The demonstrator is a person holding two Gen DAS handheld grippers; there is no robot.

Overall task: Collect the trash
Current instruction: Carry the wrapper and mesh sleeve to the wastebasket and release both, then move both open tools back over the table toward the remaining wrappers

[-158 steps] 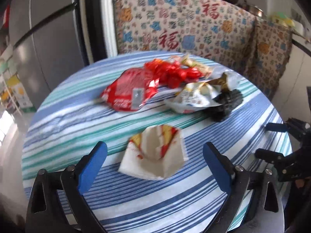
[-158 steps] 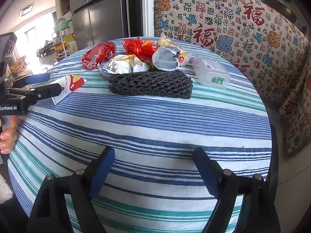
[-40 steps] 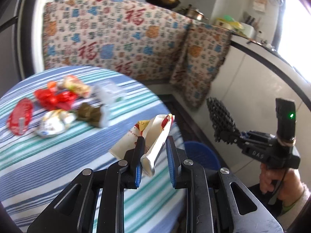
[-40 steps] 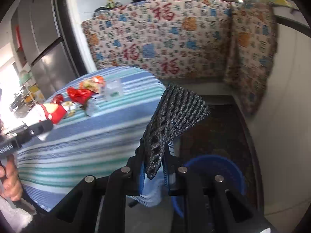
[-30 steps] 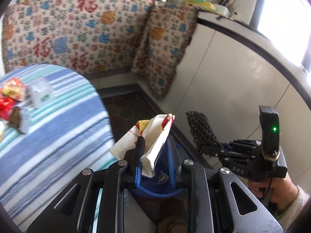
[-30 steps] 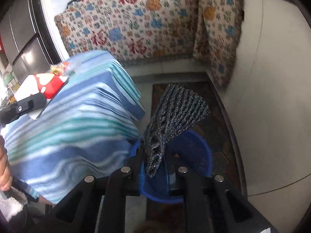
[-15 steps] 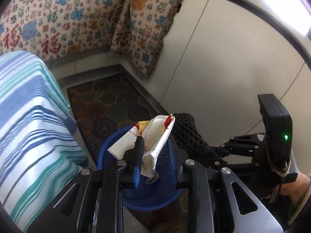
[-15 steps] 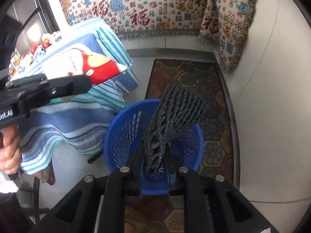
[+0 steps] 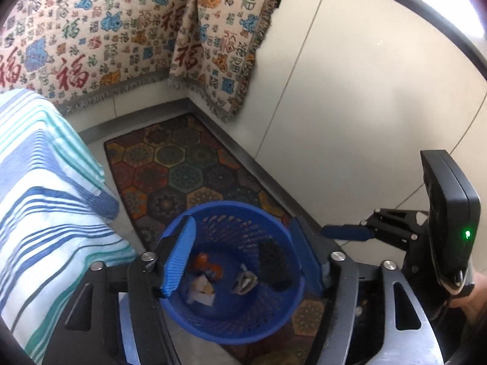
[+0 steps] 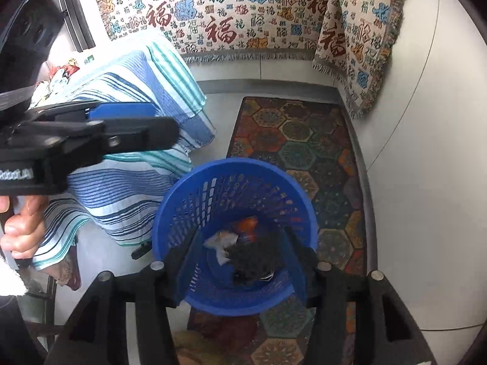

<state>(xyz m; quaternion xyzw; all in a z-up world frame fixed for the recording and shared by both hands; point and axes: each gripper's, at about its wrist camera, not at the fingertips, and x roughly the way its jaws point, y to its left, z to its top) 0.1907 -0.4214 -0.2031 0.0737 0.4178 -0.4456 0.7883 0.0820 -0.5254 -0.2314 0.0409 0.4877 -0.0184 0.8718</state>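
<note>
Both tongs are held spread and empty over the blue waste basket (image 9: 283, 330), which stands on the patterned floor mat (image 9: 188, 167) beside the striped tabletop (image 9: 36, 213). In the left wrist view the left tongs (image 9: 240, 255) frame the basket mouth, and the right tongs (image 9: 347, 232) are seen at 3 o'clock, jaws apart, nothing between them. In the right wrist view the right tongs (image 10: 240, 258) also straddle the basket.

The trash lies at the basket bottom: the black foam net (image 9: 274, 264) at 3 o'clock, the white and red paper carton (image 9: 202, 292) at 8 o'clock, and a grey crumpled scrap (image 9: 245, 279) between them. An orange piece (image 9: 210, 266) is seen near 10 o'clock; what it is cannot be told.

The drop appears complete, so the step in hand is judged to be the return for more. It is best done by lifting both tongs straight up before any swing, so the basket rim is not clipped and tipped. More wrappers (image 10: 61, 74) are glimpsed at 10 o'clock on the tabletop; the tongs should be kept wide for that approach.
</note>
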